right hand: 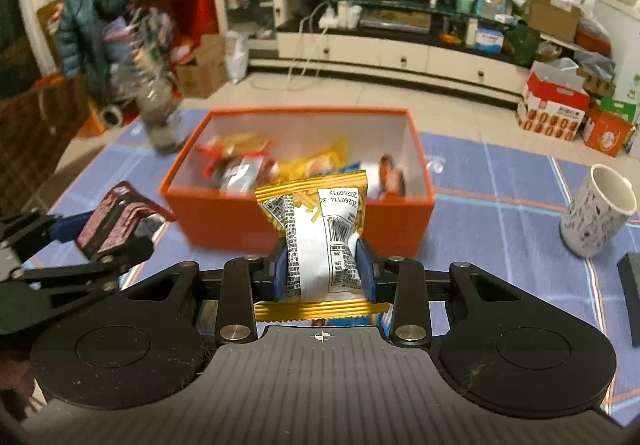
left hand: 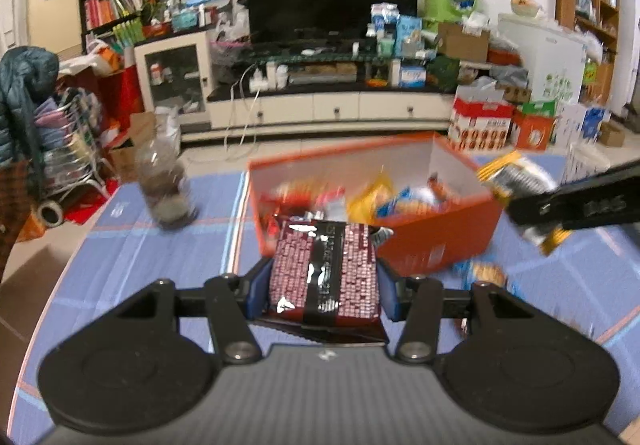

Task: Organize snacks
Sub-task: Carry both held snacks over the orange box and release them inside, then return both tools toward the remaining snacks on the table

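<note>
Two packets are held near the orange box (right hand: 224,223): the left gripper (left hand: 324,281) clamps a dark red packet (left hand: 324,277), the right gripper (right hand: 322,269) clamps a yellow-edged packet (right hand: 320,229). The step looks like carrying both to the box; next, each must move over its rim and release among the snacks inside, clear of the cup (right hand: 596,211) at right.

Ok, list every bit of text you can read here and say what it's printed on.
"20260114": upside down, on the yellow snack packet in the right hand-held gripper; the digits after it are partly cut off.
"20260913": upside down, the line above it.
Barcode digits and fine print on that packet: too small.
Dark red snack packet in the left hand-held gripper: blurred.
Red-and-white carton on the floor: unreadable.
</note>
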